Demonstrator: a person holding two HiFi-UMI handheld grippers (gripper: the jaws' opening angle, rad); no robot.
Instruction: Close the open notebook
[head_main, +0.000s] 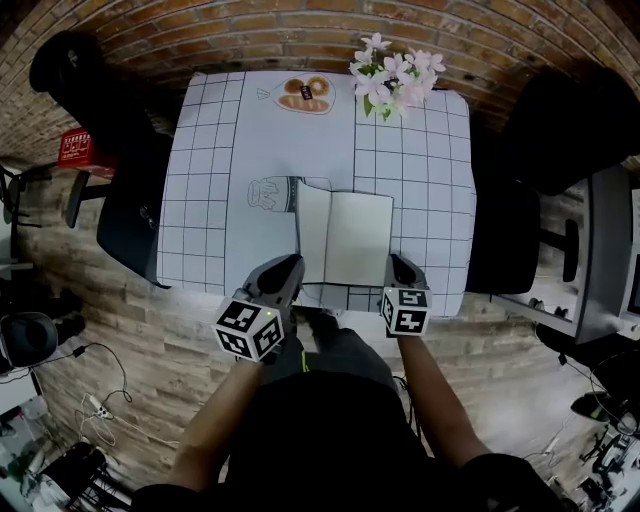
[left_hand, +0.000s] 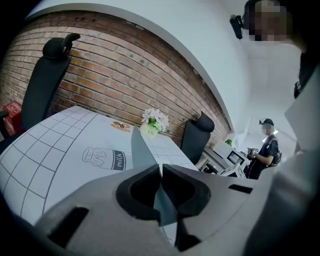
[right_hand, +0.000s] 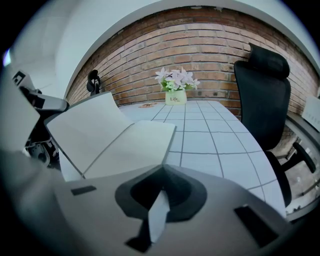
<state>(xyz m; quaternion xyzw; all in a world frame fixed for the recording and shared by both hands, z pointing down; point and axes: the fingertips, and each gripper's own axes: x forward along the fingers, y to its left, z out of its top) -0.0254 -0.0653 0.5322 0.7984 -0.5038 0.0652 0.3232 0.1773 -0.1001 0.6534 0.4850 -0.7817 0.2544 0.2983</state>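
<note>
Looking down in the head view, the notebook (head_main: 345, 238) lies open at the bench's (head_main: 210, 200) near edge, spine running away from the person. In the left gripper view, the left hand-held gripper (left_hand: 161, 172) pinches the left cover (left_hand: 141, 150), which stands nearly edge-on (its swing goes rightward). In the right gripper view, the right hand-held gripper (right_hand: 161, 195) is clamped on the right leaf (right_hand: 135, 147).

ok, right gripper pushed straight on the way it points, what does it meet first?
The notebook: the right gripper is shut on its near corner, and the open page lies directly ahead on the table. Angled down, it would likely dig into both; the flowers sit well beyond.
</note>
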